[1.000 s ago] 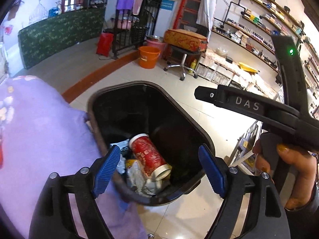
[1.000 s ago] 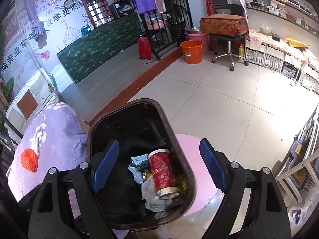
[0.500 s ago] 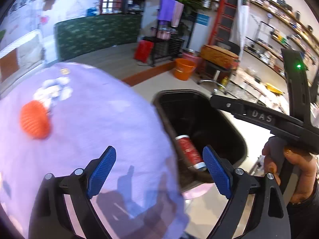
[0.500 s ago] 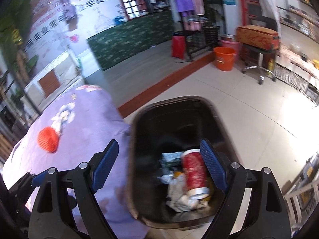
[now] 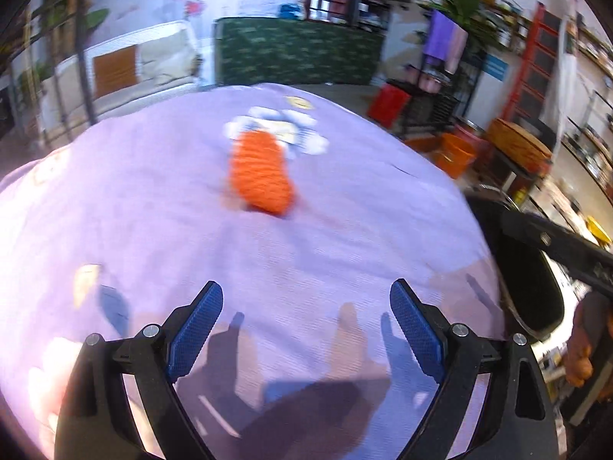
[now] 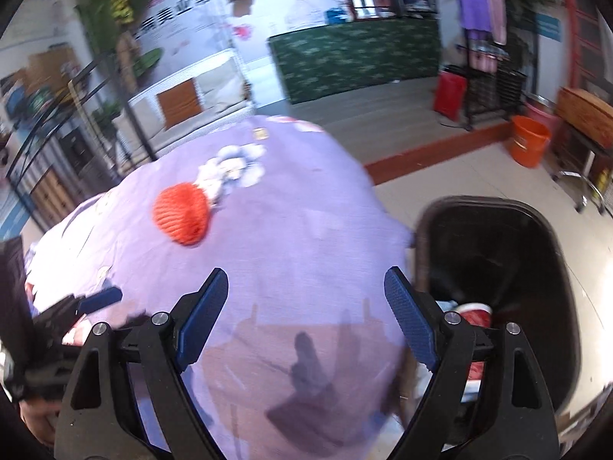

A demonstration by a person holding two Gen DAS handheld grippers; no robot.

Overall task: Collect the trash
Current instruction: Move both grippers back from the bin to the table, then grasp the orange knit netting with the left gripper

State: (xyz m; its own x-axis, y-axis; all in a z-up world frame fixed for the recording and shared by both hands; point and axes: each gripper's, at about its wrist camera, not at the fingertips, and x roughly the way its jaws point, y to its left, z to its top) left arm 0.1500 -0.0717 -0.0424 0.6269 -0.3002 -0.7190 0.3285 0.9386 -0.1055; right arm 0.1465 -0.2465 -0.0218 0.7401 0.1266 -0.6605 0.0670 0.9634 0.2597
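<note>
An orange foam fruit net (image 5: pixel 261 171) lies on the purple flowered tablecloth (image 5: pixel 153 211), ahead of my open, empty left gripper (image 5: pixel 306 329). It also shows in the right wrist view (image 6: pixel 182 214), ahead and to the left of my open, empty right gripper (image 6: pixel 306 318). The black trash bin (image 6: pixel 528 253) stands on the floor just right of the table and holds a red cup (image 6: pixel 477 312) and crumpled trash, partly hidden behind my right finger. The bin's edge shows at right in the left wrist view (image 5: pixel 536 287).
An orange bucket (image 6: pixel 528 145), a stool and shelves stand on the tiled floor to the right. A green counter (image 6: pixel 356 57) and a white bench stand beyond the table. The other gripper's body (image 5: pixel 555 245) crosses the right edge of the left wrist view.
Both grippers have swung left from above the bin to above the table. The orange net is now nearly centred ahead of the left gripper. Both stay open.
</note>
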